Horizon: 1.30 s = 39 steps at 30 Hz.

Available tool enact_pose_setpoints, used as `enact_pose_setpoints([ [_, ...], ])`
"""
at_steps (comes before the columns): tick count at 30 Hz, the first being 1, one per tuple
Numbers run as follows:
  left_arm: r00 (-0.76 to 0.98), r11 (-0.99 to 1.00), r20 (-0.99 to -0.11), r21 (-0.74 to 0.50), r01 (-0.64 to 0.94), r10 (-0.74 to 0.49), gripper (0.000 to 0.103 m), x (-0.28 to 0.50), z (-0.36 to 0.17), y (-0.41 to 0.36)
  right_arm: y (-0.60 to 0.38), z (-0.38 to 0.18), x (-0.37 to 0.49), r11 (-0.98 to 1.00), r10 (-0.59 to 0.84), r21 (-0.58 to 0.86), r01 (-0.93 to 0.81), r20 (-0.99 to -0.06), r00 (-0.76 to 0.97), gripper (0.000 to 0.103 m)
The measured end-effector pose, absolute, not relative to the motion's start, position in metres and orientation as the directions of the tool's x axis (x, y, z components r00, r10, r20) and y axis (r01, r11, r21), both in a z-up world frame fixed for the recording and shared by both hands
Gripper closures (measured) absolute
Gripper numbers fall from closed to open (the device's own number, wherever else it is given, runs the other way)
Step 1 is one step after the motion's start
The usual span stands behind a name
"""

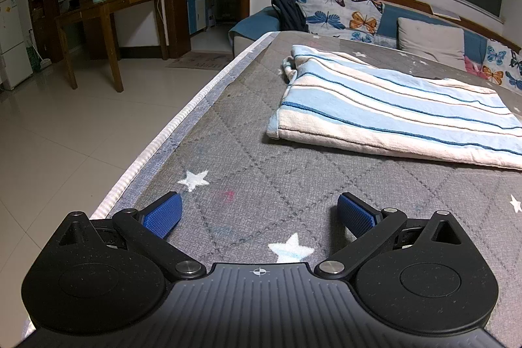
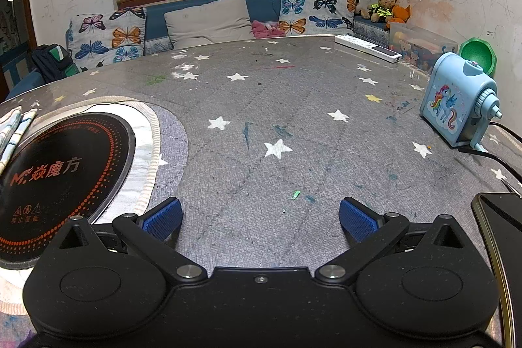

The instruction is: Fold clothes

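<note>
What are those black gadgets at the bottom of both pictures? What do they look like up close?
They are two matching handheld grippers. The left gripper has a matte black ribbed body, two round black housings, angled black link arms with silver pivot pins, and blue textured pads on its fingers. A small white crosshair mark sits at its centre. The right gripper looks the same, but with a small screw there instead. No hands or sleeves show.

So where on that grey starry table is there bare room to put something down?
Widest bare patch: the grey star-print tablecloth between the round black induction cooktop and the blue unicorn pencil sharpener. Another strip lies between the striped blue-and-white folded cloth and the table's edge. The sharpener's side is crowded: black phone, cable.
</note>
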State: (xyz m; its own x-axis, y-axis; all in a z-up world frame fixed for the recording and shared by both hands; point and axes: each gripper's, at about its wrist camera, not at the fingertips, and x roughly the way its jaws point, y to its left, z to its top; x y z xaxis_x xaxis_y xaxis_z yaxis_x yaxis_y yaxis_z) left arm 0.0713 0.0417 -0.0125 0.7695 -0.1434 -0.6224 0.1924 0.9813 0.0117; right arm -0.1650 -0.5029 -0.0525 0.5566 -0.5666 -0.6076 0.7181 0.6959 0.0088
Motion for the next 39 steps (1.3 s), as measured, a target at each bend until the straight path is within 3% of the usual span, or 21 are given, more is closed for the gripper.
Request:
enact_pose_setpoints([
  [18,0.770,0.981,-0.622,0.010,0.191,-0.144,0.001,0.071,-0.013,0.041,-0.486,-0.063,-0.165,0.696,-0.568,0.007,0.718,-0.607,0.556,0.000],
  [22,0.769,0.981,-0.622,0.010,0.191,-0.144,0.001,0.071,-0.013,0.041,-0.518,-0.038,-0.165,0.696,-0.564,0.012,0.718,-0.610,0.557,0.000],
  [39,0.770,0.981,-0.622,0.010,0.191,-0.144,0.001,0.071,-0.013,0.041,-0.517,-0.037,-0.165,0.696,-0.561,0.017,0.718,-0.611,0.559,0.000],
])
